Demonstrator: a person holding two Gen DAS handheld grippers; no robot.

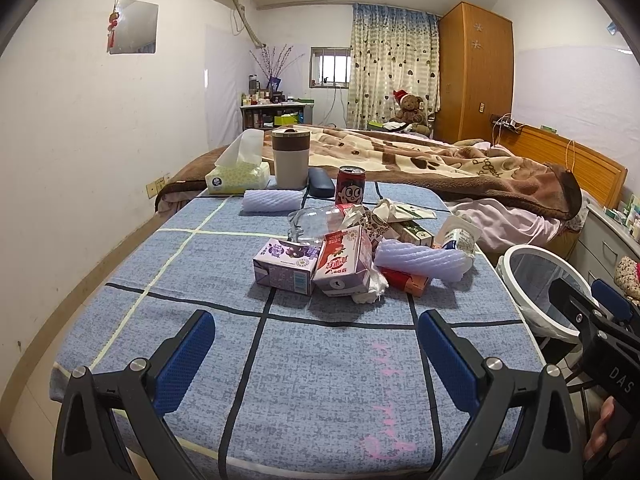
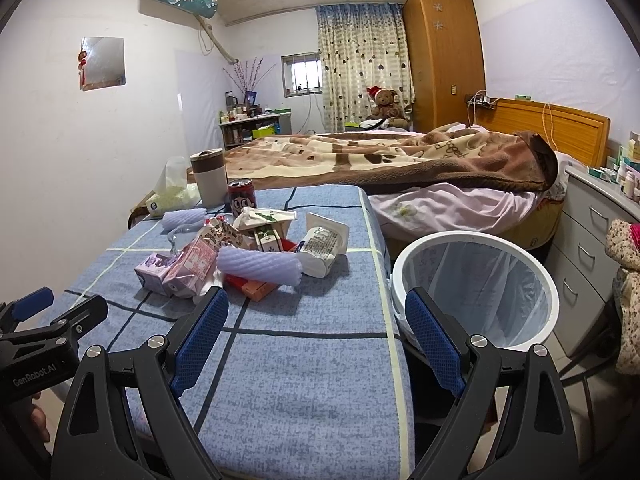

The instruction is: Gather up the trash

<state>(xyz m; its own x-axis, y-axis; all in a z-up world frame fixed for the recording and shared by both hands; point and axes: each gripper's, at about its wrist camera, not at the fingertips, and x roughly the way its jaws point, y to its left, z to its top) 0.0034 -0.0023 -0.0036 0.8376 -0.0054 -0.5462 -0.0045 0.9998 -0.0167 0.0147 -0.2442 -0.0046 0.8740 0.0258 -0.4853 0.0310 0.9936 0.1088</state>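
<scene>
A pile of trash lies mid-table on the blue checked cloth: a purple carton, a pink carton, a lilac foam sleeve, a red pack, a crushed clear bottle, a white plastic cup and crumpled wrappers. A red can stands behind. My left gripper is open and empty, near the table's front, short of the pile. My right gripper is open and empty, over the table's right edge beside the white bin. The foam sleeve lies just beyond it.
At the table's far end stand a tissue box, a tumbler, a dark case and a second foam sleeve. A bed with a brown blanket lies behind. Drawers stand right of the bin.
</scene>
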